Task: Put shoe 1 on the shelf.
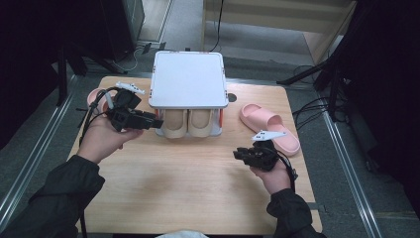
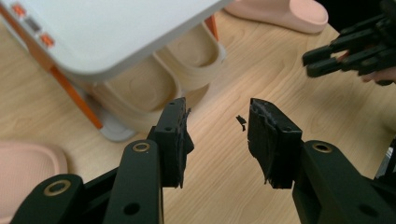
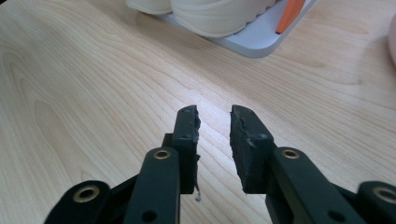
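Observation:
A white two-level rack [image 1: 188,79] with orange posts stands at the back middle of the wooden table [image 1: 188,183]. Two beige slippers [image 1: 187,124] sit side by side on its lower shelf. One pink slipper [image 1: 270,126] lies to the right of the rack, another [image 1: 95,96] at the far left. My left gripper [image 1: 148,120] hovers just left of the rack's front, its jaws open and empty [image 2: 217,109] beside the beige slippers [image 2: 140,88]. My right gripper [image 1: 240,153] is low over the table right of centre, jaws apart with nothing between them [image 3: 214,114].
The rack's base [image 3: 257,39] and the beige slipper toes [image 3: 215,11] lie ahead of the right gripper. The left pink slipper [image 2: 23,163] is close beside the left gripper. Bare wood stretches across the front of the table. Dark stands and cables surround the table.

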### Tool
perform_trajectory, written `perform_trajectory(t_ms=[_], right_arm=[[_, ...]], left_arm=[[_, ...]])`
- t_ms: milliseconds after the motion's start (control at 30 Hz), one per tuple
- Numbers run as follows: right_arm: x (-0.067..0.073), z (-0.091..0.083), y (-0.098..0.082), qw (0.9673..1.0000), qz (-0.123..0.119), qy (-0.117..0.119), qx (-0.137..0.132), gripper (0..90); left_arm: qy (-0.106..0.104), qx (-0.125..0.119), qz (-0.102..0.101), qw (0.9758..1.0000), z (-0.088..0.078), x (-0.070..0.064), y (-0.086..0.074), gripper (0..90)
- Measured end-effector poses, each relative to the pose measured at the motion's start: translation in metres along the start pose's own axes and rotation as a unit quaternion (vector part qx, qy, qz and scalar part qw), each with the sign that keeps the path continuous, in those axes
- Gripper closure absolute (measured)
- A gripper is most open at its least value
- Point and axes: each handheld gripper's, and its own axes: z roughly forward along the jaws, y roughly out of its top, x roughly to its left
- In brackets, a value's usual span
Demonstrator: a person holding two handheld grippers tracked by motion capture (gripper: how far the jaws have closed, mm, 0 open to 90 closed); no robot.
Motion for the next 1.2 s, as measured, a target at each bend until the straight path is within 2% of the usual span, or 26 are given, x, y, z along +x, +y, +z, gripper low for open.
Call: perform_trajectory(t_ms=[100, 300, 533, 733, 1033, 1200], right_arm=[[-0.002, -0.008, -0.002, 0.9999, -0.008, -0.001, -0.012, 72.2], [-0.012, -0.019, -0.007, 0.9999, -0.002, -0.012, -0.010, 72.1], [-0.026, -0.021, -0.007, 0.9997, 0.013, -0.019, -0.011, 72.3], [-0.033, -0.019, -0.005, 0.9995, 0.019, -0.023, -0.007, 72.3], [-0.035, -0.014, -0.001, 0.9996, 0.018, -0.022, -0.001, 72.3], [-0.034, -0.011, 0.001, 0.9997, 0.014, -0.021, 0.004, 72.3]], left_arm=[[0.002, 0.001, -0.012, 0.9999, 0.002, 0.008, -0.012, 57.0], [0.009, 0.000, -0.040, 0.9991, 0.006, 0.025, -0.037, 57.1], [0.025, 0.002, -0.073, 0.9970, 0.014, 0.048, -0.062, 57.2], [0.045, 0.004, -0.090, 0.9949, 0.023, 0.065, -0.079, 57.2], [0.084, -0.003, -0.135, 0.9873, 0.027, 0.106, -0.097, 57.3], [0.104, -0.002, -0.139, 0.9848, 0.034, 0.123, -0.093, 57.6]])
